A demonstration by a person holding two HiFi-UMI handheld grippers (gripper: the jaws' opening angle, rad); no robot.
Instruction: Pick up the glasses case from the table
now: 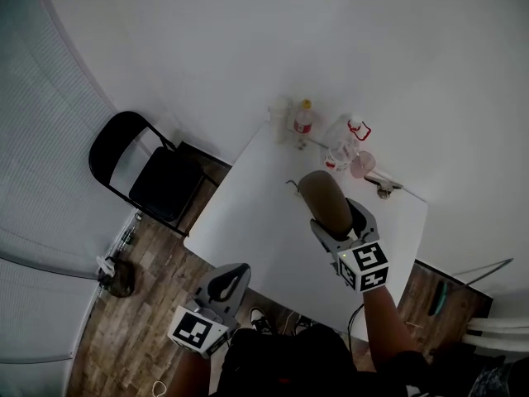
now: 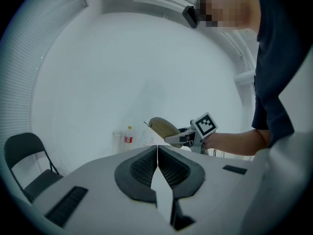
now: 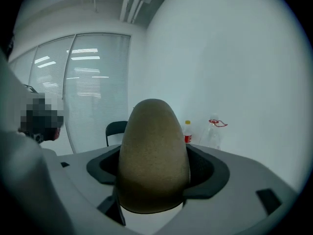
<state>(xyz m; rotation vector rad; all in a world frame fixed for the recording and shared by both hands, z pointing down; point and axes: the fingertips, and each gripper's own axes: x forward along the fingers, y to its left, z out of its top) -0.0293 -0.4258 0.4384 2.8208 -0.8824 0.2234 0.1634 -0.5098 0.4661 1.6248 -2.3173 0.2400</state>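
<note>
Tan, pebbled, egg-shaped glasses case (image 3: 153,155) clamped between your right gripper (image 1: 337,222) jaws, rounded end jutting forward. Case looks clear of white desk (image 1: 248,222), so lift seems mostly made. Left gripper (image 1: 234,275) jaws pressed together, empty, low beside desk's near edge. Hold squeeze steady: rounded shell may slip out forward. Raise straight up, level, away from clear plastic bottles (image 1: 340,145) at far edge.
</note>
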